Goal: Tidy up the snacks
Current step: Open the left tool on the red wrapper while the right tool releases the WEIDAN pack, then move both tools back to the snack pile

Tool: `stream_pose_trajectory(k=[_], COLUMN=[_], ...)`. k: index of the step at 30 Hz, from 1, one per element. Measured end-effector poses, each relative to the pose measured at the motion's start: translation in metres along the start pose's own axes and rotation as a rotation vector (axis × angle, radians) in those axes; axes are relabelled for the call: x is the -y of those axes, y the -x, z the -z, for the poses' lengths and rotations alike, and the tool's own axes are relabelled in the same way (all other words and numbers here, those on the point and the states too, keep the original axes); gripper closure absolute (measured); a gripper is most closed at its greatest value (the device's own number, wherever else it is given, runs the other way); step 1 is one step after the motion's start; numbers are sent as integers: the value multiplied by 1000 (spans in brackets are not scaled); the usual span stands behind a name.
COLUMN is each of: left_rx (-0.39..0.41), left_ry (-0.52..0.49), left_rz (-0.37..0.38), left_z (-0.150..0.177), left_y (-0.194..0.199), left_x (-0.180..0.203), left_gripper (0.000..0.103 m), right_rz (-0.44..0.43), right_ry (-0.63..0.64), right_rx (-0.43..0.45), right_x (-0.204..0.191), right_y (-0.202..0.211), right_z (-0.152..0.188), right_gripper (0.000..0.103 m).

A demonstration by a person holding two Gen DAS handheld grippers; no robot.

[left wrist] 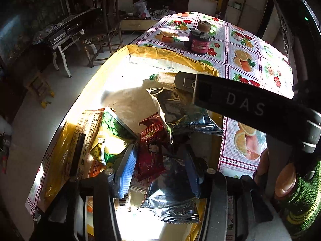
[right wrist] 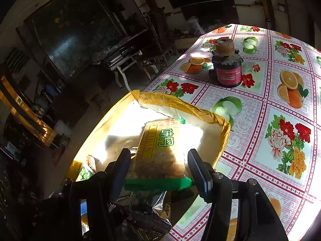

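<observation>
A clear snack packet (right wrist: 160,150) with a green end seam lies mid-frame in the right wrist view, inside the yellow-taped cardboard box (right wrist: 180,102). The right gripper (right wrist: 160,172) stands spread around it, pads apart from its sides. In the left wrist view the left gripper (left wrist: 158,172) is spread low in the frame over a red packet (left wrist: 150,152) and silver packets (left wrist: 176,108). A dark jar (left wrist: 200,40) stands upper centre on the flowered tablecloth (left wrist: 250,46).
</observation>
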State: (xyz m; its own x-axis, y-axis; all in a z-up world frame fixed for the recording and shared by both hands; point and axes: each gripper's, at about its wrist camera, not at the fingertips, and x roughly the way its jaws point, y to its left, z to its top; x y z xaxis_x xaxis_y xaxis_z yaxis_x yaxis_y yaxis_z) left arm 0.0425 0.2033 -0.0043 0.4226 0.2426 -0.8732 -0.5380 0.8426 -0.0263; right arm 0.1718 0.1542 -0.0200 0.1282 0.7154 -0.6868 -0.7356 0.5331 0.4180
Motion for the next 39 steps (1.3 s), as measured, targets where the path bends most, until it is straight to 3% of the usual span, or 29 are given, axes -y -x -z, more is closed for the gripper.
stream_pose_trajectory(k=[5, 14, 27, 39], left_rx=[27, 54, 37, 36], left_ry=[-13, -51, -218, -315], left_rz=[3, 62, 128, 154], left_z=[2, 6, 20, 27], left_y=[13, 35, 40, 40], left_x=[9, 41, 138, 203], left_gripper=[40, 34, 33, 33], right_rz=[12, 93, 281, 383], right_ry=[-38, -138, -290, -417], right_rx=[54, 125, 235, 292], right_x=[13, 65, 148, 208], right_y=[32, 102, 217, 272], right_z=[11, 58, 130, 170], right_gripper=[31, 27, 24, 24])
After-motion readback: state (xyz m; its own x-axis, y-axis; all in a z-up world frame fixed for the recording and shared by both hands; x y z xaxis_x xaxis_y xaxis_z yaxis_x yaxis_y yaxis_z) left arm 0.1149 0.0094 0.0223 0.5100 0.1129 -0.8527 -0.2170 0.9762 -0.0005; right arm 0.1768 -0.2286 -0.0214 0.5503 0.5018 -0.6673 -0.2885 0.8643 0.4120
